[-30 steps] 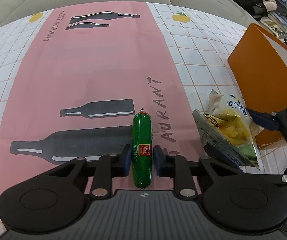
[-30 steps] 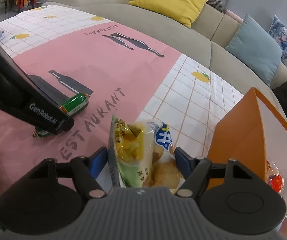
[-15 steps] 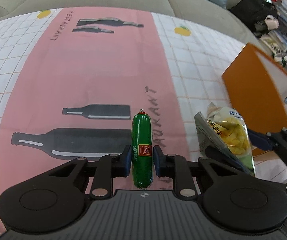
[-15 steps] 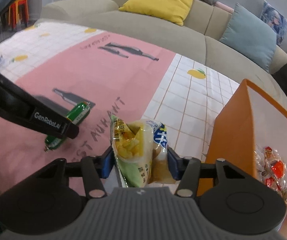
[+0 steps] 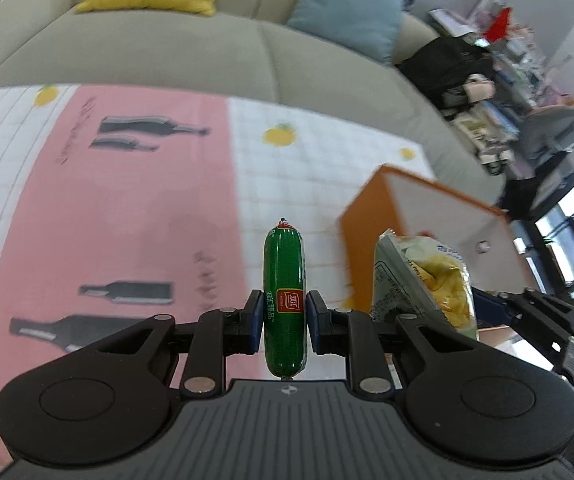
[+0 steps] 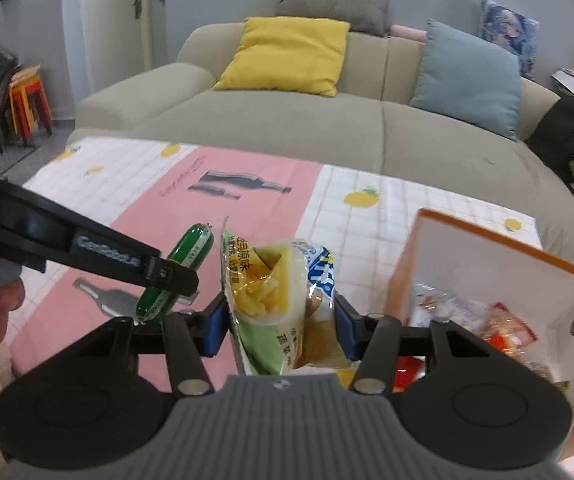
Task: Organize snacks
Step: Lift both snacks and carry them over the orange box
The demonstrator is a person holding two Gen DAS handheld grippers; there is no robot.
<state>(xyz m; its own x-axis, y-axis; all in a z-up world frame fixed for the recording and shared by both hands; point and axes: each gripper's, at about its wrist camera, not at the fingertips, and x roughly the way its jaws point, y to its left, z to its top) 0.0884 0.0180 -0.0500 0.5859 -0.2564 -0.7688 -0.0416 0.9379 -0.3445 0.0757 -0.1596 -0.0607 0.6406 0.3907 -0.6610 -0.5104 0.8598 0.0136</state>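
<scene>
Carry step: both snacks gripped and held clear of the tabletop point(image 5: 127, 208), orange box next.

I am holding the green sausage stick point(image 5: 284, 300) in my left gripper point(image 5: 281, 322), fingers clamped on its lower half so that most of its length is sticking out ahead of them. My right gripper point(image 6: 279, 326) is squeezing the chip bag point(image 6: 275, 300) across its middle, fingers pressing in on both sides, the bag standing upright between them. The orange box point(image 6: 499, 276) is sitting open just to the right of the bag, with wrapped snacks already lying inside. Judging from this, the next move is calling for swinging each item over the box opening and releasing it there, one gripper at a time so they are not colliding.
</scene>
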